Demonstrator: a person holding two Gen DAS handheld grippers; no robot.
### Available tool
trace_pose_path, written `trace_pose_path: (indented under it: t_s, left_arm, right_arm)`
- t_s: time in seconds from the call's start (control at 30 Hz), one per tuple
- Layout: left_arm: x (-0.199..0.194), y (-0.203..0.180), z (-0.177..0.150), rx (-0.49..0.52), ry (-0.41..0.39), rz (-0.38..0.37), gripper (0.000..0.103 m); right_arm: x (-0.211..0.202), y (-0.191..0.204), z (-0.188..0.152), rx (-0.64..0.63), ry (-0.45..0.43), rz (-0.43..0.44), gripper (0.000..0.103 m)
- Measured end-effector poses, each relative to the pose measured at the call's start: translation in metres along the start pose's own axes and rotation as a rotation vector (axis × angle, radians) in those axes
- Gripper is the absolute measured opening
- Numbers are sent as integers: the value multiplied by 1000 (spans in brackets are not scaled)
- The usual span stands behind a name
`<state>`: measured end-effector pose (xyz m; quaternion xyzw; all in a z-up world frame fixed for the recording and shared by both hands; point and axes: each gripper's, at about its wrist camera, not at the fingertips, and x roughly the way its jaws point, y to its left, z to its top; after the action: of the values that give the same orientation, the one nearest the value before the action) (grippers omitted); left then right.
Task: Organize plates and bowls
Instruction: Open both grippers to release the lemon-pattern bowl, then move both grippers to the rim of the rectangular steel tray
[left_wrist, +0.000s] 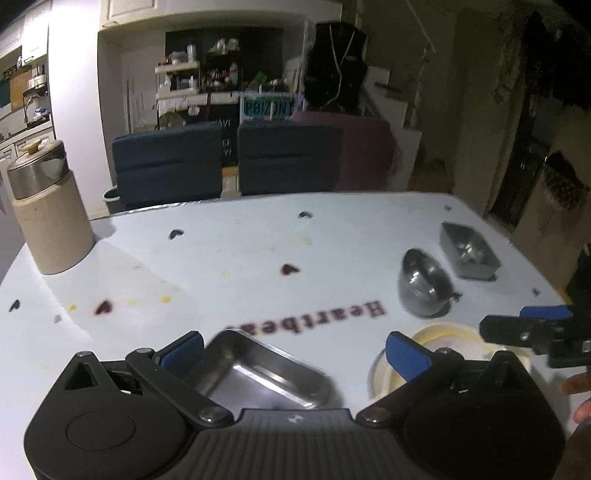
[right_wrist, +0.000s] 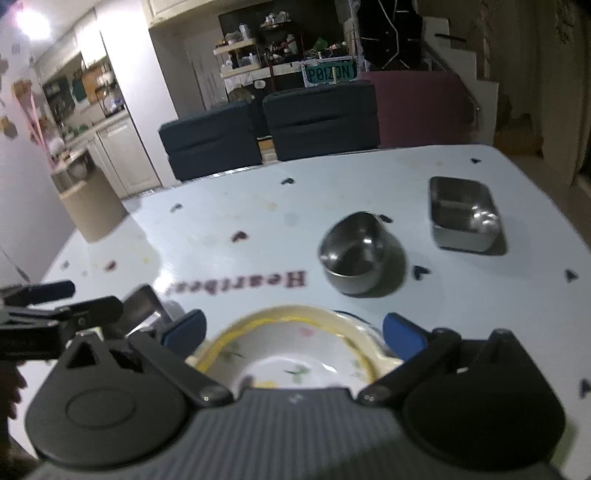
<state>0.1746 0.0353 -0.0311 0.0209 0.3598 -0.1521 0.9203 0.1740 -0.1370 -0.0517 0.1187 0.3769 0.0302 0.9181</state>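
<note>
To stack the dishes well, each claw should close squarely on a rim before lifting, and the steel pieces should be kept level because they look slick. On the left, the left gripper (left_wrist: 293, 349) is spread wide with a steel tray (left_wrist: 264, 373) lying between its blue fingers; I cannot tell whether the left pad touches the tray's edge. Further right, the right gripper (right_wrist: 293, 334) is likewise released and straddles the floral bowl (right_wrist: 291, 354) without clamping it, while a steel bowl (right_wrist: 356, 254) and a second tray (right_wrist: 463, 216) sit apart beyond on the table (right_wrist: 229, 206).
</note>
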Motion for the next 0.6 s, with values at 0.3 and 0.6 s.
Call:
trace_pose_path:
  t_s: [0.3, 0.6]
  left_arm:
    - [39, 51, 5, 53, 107, 102, 103]
    - [82, 79, 0, 28, 231, 85, 67]
  right_arm:
    - [18, 46, -1, 9, 30, 163, 103]
    - [52, 67, -4, 129, 187, 324, 102]
